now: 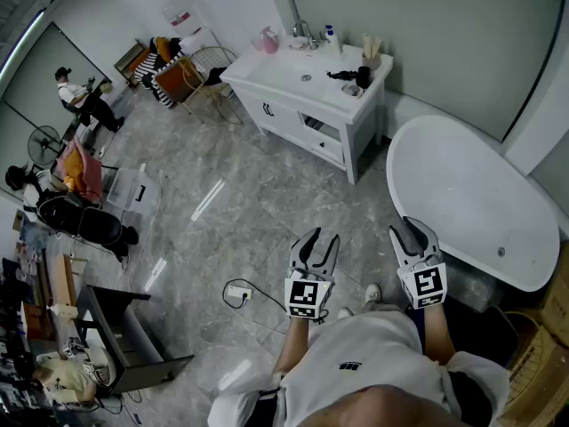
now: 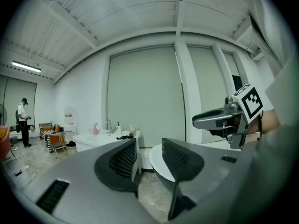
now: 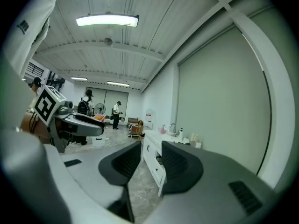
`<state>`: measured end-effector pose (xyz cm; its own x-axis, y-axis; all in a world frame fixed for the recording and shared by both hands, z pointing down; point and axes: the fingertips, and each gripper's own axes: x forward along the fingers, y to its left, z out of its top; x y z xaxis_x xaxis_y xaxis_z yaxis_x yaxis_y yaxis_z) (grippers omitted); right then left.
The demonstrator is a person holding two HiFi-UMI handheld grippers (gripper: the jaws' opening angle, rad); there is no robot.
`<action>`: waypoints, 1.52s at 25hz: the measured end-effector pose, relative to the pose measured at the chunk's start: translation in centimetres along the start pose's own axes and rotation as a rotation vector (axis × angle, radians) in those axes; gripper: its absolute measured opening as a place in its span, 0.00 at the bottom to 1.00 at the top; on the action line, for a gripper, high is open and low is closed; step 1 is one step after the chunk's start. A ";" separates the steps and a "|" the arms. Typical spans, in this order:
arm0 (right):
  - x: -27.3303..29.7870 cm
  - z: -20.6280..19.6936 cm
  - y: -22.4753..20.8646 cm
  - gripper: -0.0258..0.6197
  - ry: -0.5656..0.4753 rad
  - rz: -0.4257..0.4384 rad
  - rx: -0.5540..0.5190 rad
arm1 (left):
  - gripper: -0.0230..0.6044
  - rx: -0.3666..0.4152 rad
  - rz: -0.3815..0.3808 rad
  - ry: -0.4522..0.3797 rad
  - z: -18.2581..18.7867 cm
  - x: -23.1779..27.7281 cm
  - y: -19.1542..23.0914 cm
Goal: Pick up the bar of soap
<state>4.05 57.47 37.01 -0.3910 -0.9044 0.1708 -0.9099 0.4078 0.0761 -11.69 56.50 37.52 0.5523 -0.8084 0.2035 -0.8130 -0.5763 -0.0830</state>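
I cannot pick out a bar of soap in any view. The white vanity (image 1: 283,85) stands across the room, with a faucet (image 1: 302,32), a pink bottle (image 1: 267,40) and small dark items (image 1: 343,76) on its top. My left gripper (image 1: 320,237) and right gripper (image 1: 413,228) are held side by side in the air before the person's body, pointing towards the vanity and far from it. Both have their jaws drawn close with nothing between them. The left gripper view shows its own jaws (image 2: 149,146) and the right gripper (image 2: 202,121) beside them.
A white bathtub (image 1: 462,194) stands to the right of the vanity. A chair (image 1: 191,78) with clothes is left of it. A power strip (image 1: 237,293) and its cable lie on the tiled floor near the person's feet. A black table (image 1: 116,327) and several people are at the far left.
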 end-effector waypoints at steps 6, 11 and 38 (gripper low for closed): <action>1.5 -0.3 -3.3 0.27 -0.034 0.023 0.004 | 0.33 0.011 0.026 -0.001 0.7 3.3 -0.9; 3.3 -0.2 -4.9 0.27 -0.021 0.044 -0.001 | 0.32 -0.012 0.043 0.004 1.1 5.8 -0.9; 18.5 0.4 -7.3 0.27 0.061 -0.024 -0.021 | 0.29 -0.006 -0.083 -0.036 2.2 18.2 10.9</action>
<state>3.39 37.73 39.22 -0.3596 -0.9048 0.2282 -0.9155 0.3894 0.1011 -10.08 35.19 38.15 0.6238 -0.7619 0.1745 -0.7654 -0.6407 -0.0610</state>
